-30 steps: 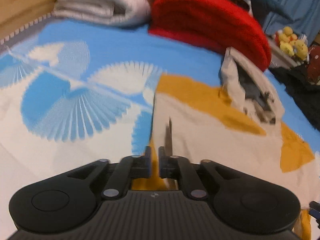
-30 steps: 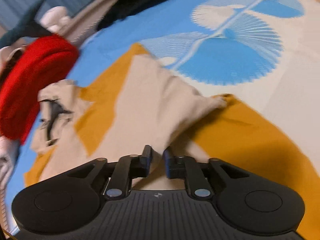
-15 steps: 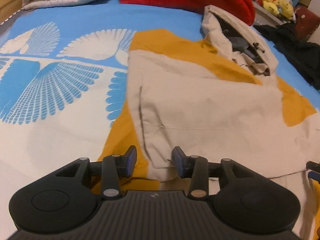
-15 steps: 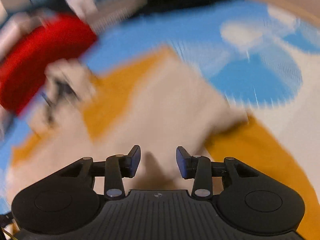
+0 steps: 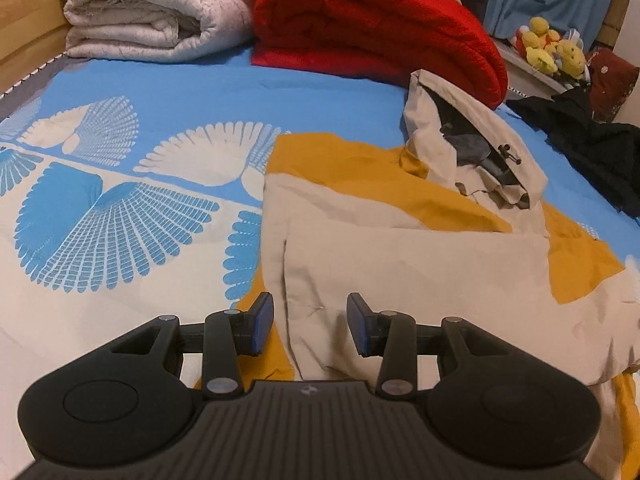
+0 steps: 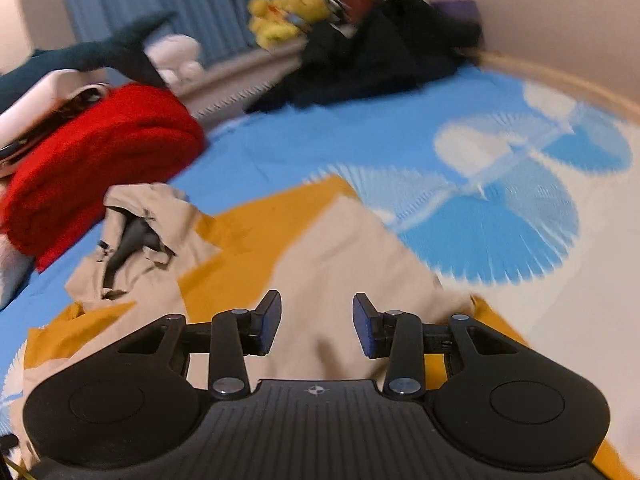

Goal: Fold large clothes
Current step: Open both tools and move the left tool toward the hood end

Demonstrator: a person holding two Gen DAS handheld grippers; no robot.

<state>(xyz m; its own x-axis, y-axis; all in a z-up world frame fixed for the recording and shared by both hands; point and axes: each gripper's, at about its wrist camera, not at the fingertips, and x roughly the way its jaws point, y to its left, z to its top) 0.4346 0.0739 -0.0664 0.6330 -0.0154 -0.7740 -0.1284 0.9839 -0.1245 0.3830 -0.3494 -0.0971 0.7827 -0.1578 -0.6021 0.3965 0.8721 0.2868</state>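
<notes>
A beige and mustard-yellow hooded jacket [image 5: 400,264] lies spread on the bed, its hood [image 5: 472,148] toward the red blanket. A beige panel is folded across its body. My left gripper [image 5: 310,326] hovers open above the jacket's near left edge, nothing pinched between its blue pads. In the right wrist view the same jacket [image 6: 328,256] lies below my right gripper [image 6: 316,328], whose jaws are opening. They hold no cloth, and the hood [image 6: 136,236] lies to the left.
The bed sheet [image 5: 120,208] is blue and white with a fan pattern. A rolled red blanket [image 5: 372,28] and folded white bedding [image 5: 156,12] sit at the head. Dark clothes [image 5: 592,148] and yellow plush toys [image 5: 552,48] lie at the right. A wooden bed edge [image 6: 560,80] curves at the right.
Both grippers were shut on jacket fabric a second ago and have let go; the beige panel now lies flat. The right gripper rose and rolled, and its view swung toward the far wall.
</notes>
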